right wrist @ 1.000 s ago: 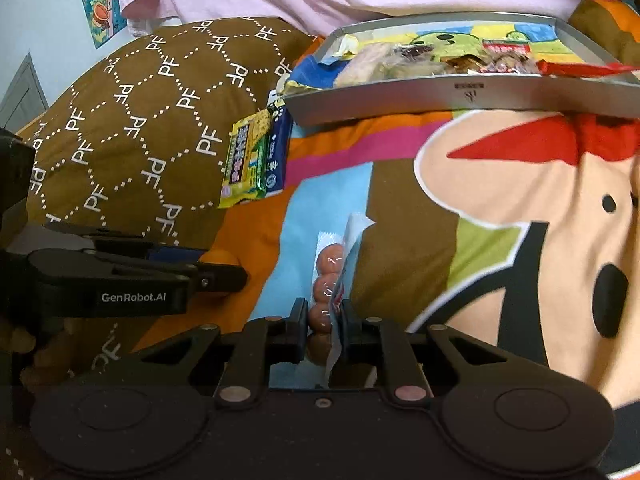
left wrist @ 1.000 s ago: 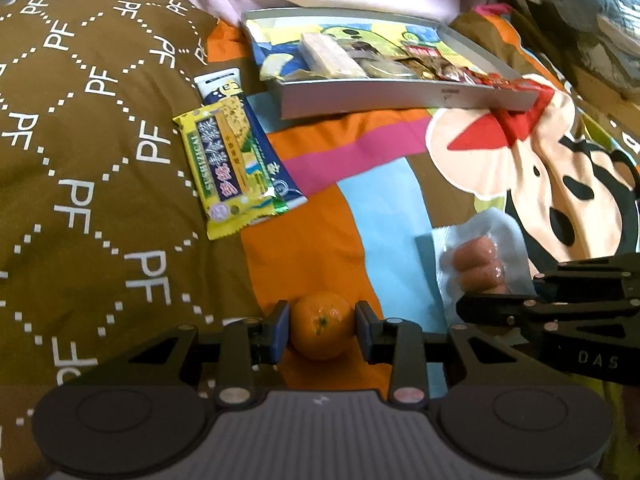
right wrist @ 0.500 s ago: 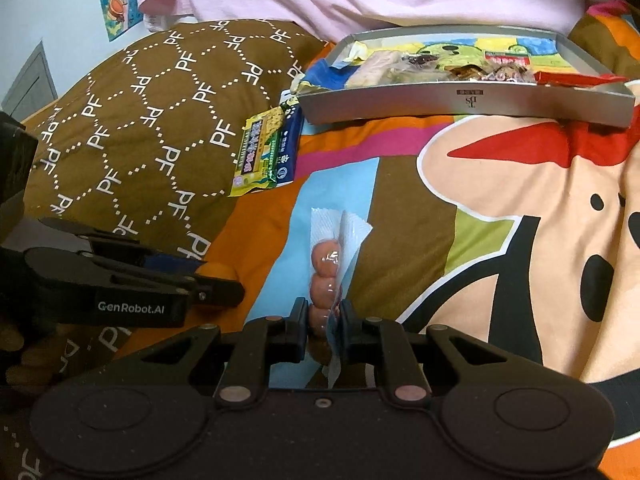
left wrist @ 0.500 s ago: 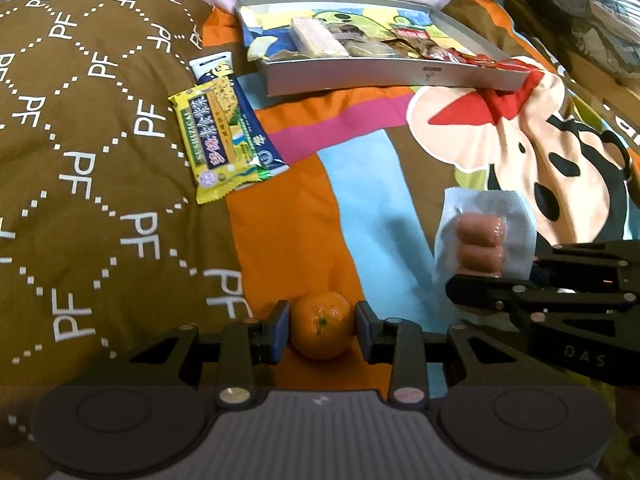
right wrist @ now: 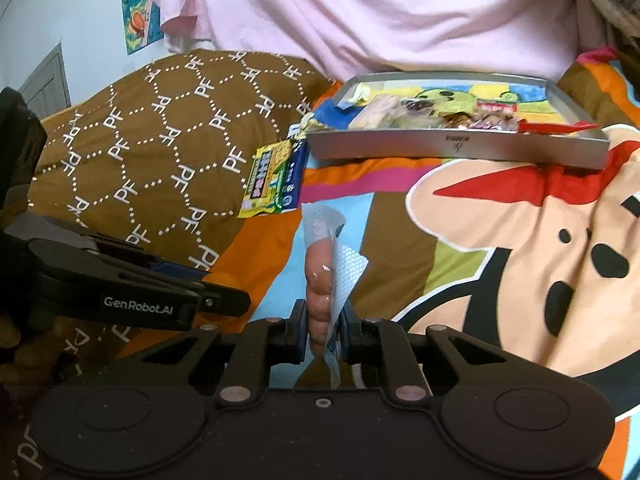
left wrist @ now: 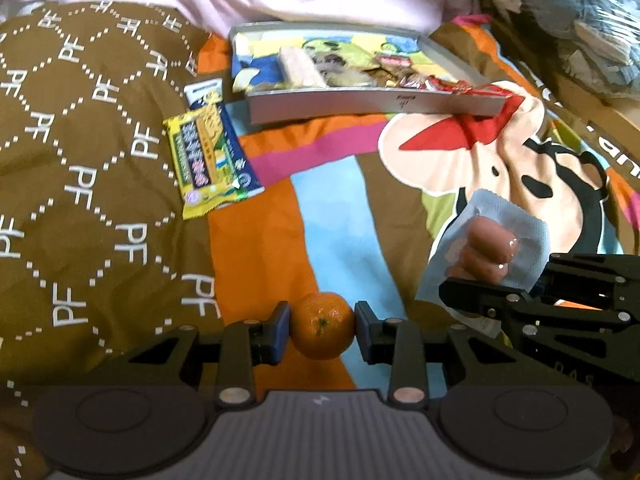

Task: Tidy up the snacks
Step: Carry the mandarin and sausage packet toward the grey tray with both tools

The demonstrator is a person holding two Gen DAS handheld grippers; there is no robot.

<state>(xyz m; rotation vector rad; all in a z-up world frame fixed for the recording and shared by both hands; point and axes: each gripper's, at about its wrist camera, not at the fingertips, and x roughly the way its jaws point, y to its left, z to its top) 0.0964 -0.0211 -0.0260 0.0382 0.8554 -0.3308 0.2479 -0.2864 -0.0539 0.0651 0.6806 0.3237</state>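
Observation:
My left gripper (left wrist: 322, 327) is shut on a small orange mandarin (left wrist: 322, 326) and holds it above the bedspread. My right gripper (right wrist: 323, 329) is shut on a clear packet of small pink sausages (right wrist: 320, 276), lifted off the bed; the packet also shows in the left wrist view (left wrist: 490, 250), to the right of the mandarin. A grey metal tray (left wrist: 372, 103) with several snack packets lies at the far middle; it also shows in the right wrist view (right wrist: 456, 146). A yellow snack bar (left wrist: 202, 162) lies on a blue packet (left wrist: 240, 160) left of the tray.
The bed is covered by a brown "PF" patterned quilt (left wrist: 80, 184) on the left and a colourful cartoon cover (left wrist: 500, 168) on the right. A pink cloth (right wrist: 380, 12) hangs behind the tray. Crumpled bags (left wrist: 580, 20) lie at the far right.
Both grippers have risen and moved toward the tray with their loads. The sausage packet has been lifted off the bed and hangs tilted in the right gripper.

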